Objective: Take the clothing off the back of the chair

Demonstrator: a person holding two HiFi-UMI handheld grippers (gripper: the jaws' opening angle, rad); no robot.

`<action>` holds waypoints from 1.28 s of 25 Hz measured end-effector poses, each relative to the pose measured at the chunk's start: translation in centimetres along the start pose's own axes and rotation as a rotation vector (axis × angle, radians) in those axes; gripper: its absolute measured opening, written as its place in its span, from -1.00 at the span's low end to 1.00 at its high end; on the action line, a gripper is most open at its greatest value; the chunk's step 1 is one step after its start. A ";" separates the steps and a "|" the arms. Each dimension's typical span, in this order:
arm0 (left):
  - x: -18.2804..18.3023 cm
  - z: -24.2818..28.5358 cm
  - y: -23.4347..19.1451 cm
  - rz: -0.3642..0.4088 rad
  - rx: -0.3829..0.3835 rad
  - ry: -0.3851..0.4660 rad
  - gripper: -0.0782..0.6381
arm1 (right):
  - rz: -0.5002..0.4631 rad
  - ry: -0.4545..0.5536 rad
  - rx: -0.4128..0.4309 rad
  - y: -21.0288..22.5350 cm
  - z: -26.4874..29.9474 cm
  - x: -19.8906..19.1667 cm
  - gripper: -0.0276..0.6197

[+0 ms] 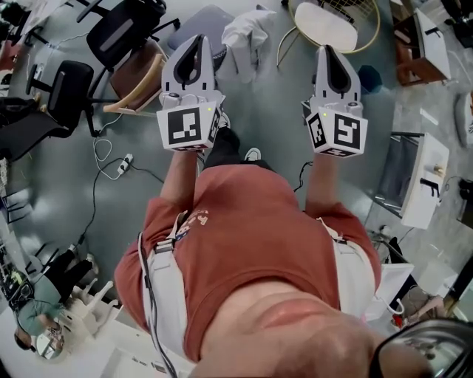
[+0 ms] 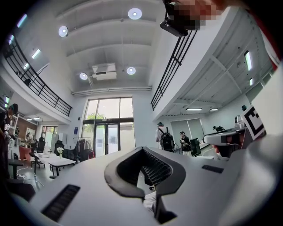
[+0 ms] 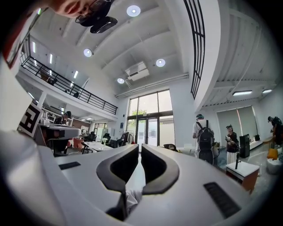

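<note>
A person's red-shirted torso [image 1: 244, 244] fills the lower half of the head view and hides the floor beneath it. Beyond it on the grey floor [image 1: 273, 111], at top centre, stands a grey chair [image 1: 201, 21], cut off by the frame edge. The white clothing [image 1: 247, 35] is draped at its right side, ahead of both claws and apart from them. The left claw [image 1: 195, 40] and right claw [image 1: 329, 52] are each pressed together, pinching nothing. Black-and-white square markers [image 1: 185, 125] face the camera. A cable [image 1: 94, 173] trails at left.
</note>
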State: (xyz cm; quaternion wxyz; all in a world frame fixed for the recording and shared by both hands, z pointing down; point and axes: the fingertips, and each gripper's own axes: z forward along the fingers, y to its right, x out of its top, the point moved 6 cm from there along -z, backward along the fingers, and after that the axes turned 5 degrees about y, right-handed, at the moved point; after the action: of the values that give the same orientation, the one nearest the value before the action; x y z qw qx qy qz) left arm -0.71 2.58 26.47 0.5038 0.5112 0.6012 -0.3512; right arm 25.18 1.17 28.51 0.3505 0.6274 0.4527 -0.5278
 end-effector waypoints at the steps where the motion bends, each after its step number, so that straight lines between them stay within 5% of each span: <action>1: -0.3 0.5 -0.5 -0.001 0.000 0.001 -0.74 | -0.004 0.000 0.002 -0.3 0.8 -0.2 -0.82; 32: -9.0 17.3 -19.2 -0.063 -0.064 -0.003 -0.74 | -0.164 -0.065 -0.001 -8.5 26.2 -5.4 -0.82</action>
State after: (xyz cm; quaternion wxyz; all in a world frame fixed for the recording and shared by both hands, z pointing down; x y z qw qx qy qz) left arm -15.36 -20.40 29.14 0.5095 0.4752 0.6273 -0.3480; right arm 7.98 -21.04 28.97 0.3210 0.5708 0.4911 -0.5744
